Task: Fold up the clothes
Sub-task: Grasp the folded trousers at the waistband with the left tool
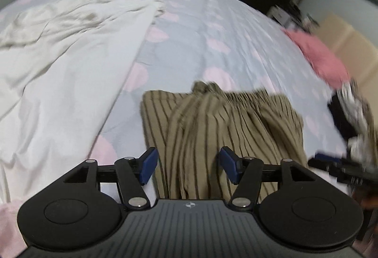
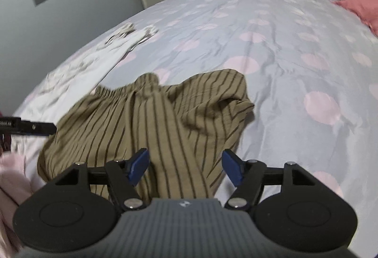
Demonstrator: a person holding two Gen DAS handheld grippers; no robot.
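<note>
A tan garment with dark stripes (image 1: 212,130) (image 2: 151,123) lies rumpled on the bed, its gathered waistband at the far end. My left gripper (image 1: 189,165) hovers open over its near edge, blue pads wide apart with nothing clamped. My right gripper (image 2: 186,167) is open too, above the garment's near right part. The right gripper's black body (image 1: 340,165) shows at the right edge of the left wrist view. The left gripper's black bar (image 2: 28,126) pokes in from the left of the right wrist view.
The bed sheet (image 1: 200,40) (image 2: 271,50) is pale blue with pink dots. A white garment (image 1: 66,45) (image 2: 94,61) lies spread to the left. A pink cloth (image 1: 323,54) (image 2: 361,7) sits at the far right. Shelves and a door stand beyond the bed.
</note>
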